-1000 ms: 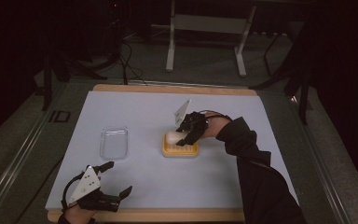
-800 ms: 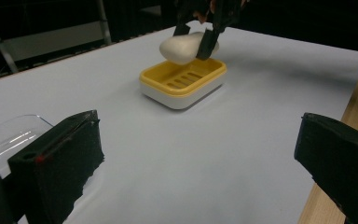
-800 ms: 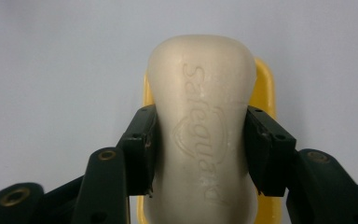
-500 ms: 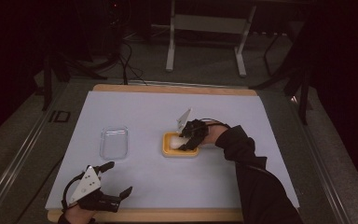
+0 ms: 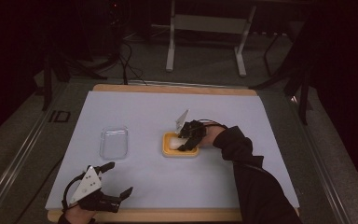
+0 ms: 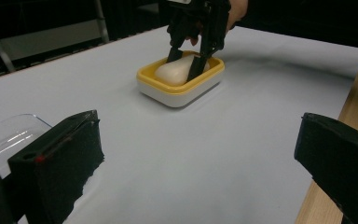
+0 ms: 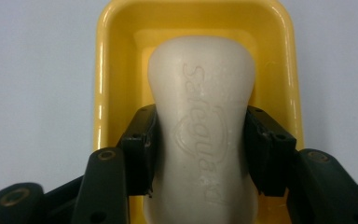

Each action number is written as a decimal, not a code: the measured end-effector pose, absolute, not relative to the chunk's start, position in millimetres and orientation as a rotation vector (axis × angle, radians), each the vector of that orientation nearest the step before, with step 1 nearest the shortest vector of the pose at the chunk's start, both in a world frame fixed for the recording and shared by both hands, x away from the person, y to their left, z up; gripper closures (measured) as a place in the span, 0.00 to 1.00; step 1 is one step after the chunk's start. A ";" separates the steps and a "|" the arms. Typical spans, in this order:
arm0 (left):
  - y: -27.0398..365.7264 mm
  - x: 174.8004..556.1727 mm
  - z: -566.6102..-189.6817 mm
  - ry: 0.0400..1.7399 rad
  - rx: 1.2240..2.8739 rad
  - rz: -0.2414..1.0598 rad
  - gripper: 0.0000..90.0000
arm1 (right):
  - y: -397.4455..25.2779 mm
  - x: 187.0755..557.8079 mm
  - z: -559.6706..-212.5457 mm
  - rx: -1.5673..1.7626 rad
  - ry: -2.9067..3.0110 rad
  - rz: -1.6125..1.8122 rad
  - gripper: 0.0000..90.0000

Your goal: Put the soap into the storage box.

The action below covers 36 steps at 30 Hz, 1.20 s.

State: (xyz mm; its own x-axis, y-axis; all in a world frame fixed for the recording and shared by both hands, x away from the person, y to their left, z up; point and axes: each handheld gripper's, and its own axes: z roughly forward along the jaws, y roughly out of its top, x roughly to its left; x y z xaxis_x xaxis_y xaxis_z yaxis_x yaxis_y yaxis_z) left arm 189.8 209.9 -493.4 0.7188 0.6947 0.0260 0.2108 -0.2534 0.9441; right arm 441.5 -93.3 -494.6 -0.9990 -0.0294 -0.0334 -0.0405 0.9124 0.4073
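Pale blue tabletop (image 5: 135,112) — waisted cream soap bar (image 7: 200,116), embossed lettering, yellow dish (image 7: 121,28).

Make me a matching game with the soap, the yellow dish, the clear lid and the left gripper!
Things:
1. soap
2. yellow dish
3. clear lid
4. left gripper

Descriptions:
A. lies flat on the table, left of the dish
B. open, at the near edge of the table
C. between the jaws of the right gripper
D. holds the soap

Pairs: 1-C, 2-D, 3-A, 4-B
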 end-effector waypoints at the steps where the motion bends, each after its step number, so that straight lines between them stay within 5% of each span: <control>1: 209.8 189.7 -493.4 0.711 1.809 0.541 0.01 | -92.4 441.6 -494.5 -0.057 3.049 0.640 0.55; 26: 209.1 190.0 -493.5 0.713 1.812 0.542 0.01 | -89.3 431.9 -444.3 0.050 3.044 0.576 0.50; 29: 209.0 190.4 -493.8 0.712 1.814 0.541 0.01 | -93.5 430.6 -438.9 0.146 3.023 0.591 0.37; 36: 209.0 190.2 -493.8 0.714 1.812 0.542 0.01 | -112.0 427.0 -432.4 0.389 2.885 0.614 0.32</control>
State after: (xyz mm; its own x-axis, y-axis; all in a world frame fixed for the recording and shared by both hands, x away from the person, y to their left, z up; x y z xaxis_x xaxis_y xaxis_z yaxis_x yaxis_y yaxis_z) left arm 190.2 209.0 -493.8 0.7179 0.6956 0.0271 0.2132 -0.2567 0.9427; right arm 427.0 -112.0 -432.4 -0.9523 0.2857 -0.1071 0.2173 0.8815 0.4192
